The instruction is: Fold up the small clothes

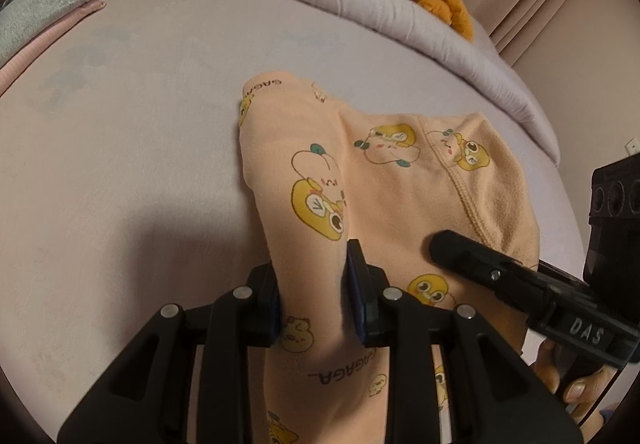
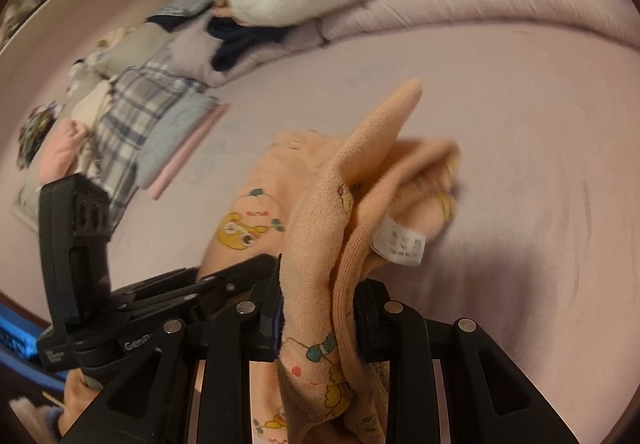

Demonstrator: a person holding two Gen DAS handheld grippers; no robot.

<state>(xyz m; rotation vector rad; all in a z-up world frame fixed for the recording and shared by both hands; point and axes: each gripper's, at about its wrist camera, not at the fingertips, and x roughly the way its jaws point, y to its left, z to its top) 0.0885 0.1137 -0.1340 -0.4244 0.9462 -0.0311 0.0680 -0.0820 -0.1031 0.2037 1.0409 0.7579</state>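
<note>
Peach garment (image 1: pixel 384 179) pinched between the closed jaws of both left gripper (image 1: pixel 314 284) and right gripper (image 2: pixel 320 300).

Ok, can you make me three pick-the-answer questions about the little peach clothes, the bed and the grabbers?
1. Where does the plaid cloth lie?
A. in the pile at the bed's left side
B. under the right gripper
C. on the floor

2. What colour is the garment?
A. blue
B. peach
C. green

3. What are the left gripper's jaws doing?
A. standing empty
B. clamping the garment
C. holding a pillow

Answers:
1 A: the plaid cloth lies among the stacked clothes on the left.
2 B: the garment is peach with yellow cartoons.
3 B: the left gripper pinches a fold, and the right gripper does too.
</note>
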